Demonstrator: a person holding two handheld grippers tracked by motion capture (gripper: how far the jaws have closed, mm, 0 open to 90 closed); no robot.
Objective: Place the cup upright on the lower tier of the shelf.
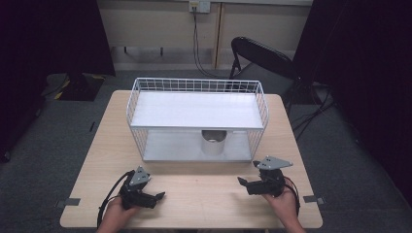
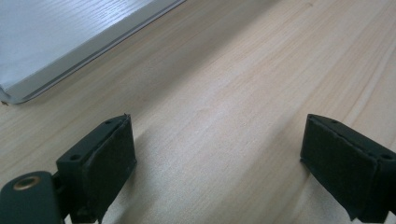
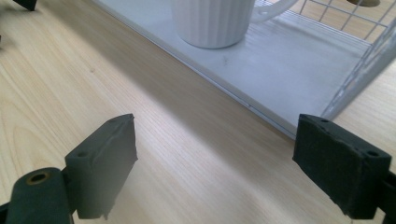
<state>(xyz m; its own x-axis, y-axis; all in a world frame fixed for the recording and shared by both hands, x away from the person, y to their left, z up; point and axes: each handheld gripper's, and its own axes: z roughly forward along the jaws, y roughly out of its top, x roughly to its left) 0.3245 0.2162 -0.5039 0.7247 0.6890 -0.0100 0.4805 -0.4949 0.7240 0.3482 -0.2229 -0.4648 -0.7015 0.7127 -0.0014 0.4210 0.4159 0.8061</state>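
A white wire rack (image 1: 197,85) with two white shelves stands on the far half of a light wooden table (image 1: 204,204). A white ribbed mug (image 1: 214,141) sits on the lower shelf, right of centre. In the right gripper view the mug (image 3: 212,21) stands just beyond the shelf's front edge (image 3: 280,65). My left gripper (image 1: 159,196) rests open near the front left, jaws pointing right, with bare wood between them (image 2: 217,158). My right gripper (image 1: 242,182) sits open at the front right, jaws pointing left, with nothing between them (image 3: 215,163).
The rack's lower shelf corner (image 2: 51,42) lies ahead and left of the left gripper. Wire mesh (image 3: 369,51) closes the rack's right end. A black folding chair (image 1: 265,60) stands behind the table. Grey tape marks (image 1: 70,202) sit at the table's front corners.
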